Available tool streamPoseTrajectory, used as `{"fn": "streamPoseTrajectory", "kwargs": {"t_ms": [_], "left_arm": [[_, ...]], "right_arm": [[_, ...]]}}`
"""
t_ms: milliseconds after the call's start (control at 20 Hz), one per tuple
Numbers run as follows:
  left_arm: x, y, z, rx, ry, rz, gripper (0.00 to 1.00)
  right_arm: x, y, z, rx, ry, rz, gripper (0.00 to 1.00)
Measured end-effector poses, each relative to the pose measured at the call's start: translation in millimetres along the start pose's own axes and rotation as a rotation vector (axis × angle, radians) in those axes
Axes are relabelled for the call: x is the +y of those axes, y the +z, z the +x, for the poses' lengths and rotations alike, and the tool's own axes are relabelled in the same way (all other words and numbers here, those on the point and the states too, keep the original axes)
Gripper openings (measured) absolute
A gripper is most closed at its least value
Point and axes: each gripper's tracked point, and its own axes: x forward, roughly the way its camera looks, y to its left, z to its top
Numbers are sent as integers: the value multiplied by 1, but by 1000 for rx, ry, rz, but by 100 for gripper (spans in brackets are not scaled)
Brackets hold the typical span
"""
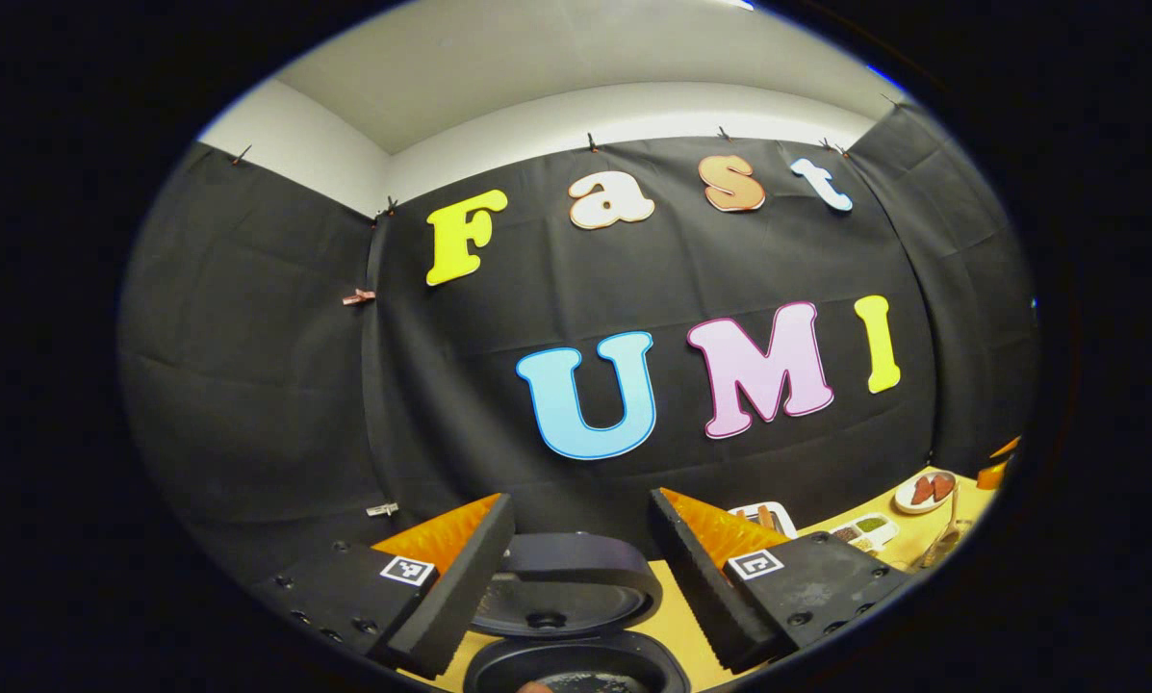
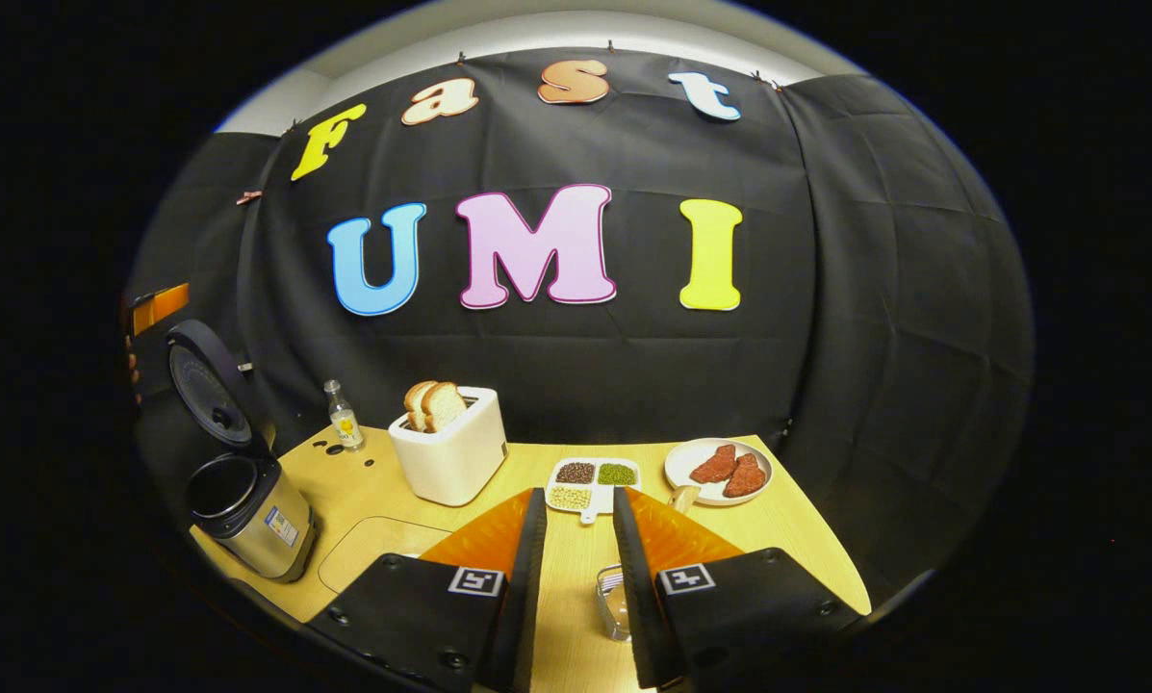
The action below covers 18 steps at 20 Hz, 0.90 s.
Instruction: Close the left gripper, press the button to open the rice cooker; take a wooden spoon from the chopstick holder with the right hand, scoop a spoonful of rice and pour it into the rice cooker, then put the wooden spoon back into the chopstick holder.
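Rice cooker [image 2: 248, 500] stands at table's [image 2: 806, 539] left edge, lid up. Left gripper [image 1: 576, 568] wide open just above its pot. Right gripper [image 2: 576, 568] narrow, empty, w/ clear holder [image 2: 612, 602] between fingers. Toaster [image 2: 448, 452], bottle [image 2: 344, 416], grain tray [image 2: 590, 481], meat plate [image 2: 720, 469] behind.

The rice cooker's [image 1: 576, 664] pot is cut off at the bottom edge; the right gripper's finger hides part of the clear holder [image 2: 614, 602].
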Motion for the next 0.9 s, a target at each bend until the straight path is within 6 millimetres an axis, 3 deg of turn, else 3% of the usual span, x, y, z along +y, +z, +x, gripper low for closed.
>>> {"fn": "streamPoseTrajectory", "kwargs": {"t_ms": [50, 100, 250, 300, 350, 450, 900], "left_arm": [[4, -1, 6, 6, -2, 8, 92], [7, -4, 12, 14, 0, 4, 99], [21, -16, 24, 52, 32, -10, 95], [24, -19, 30, 65, 36, -6, 95], [24, -27, 34, 91, 30, -19, 99], [22, -42, 40, 152, 18, -60, 95], [24, -51, 54, 213, 13, -50, 99]], "right_arm": [[3, 1, -1, -3, 4, -2, 40], [5, 4, -2, -6, 8, -2, 44], [8, 9, -3, -14, 13, 0, 44], [9, 11, -3, -17, 16, 0, 48], [9, 11, -3, -16, 17, -1, 48], [11, 14, -4, -19, 19, 3, 44], [16, 7, -7, -3, 28, 18, 44]]}}
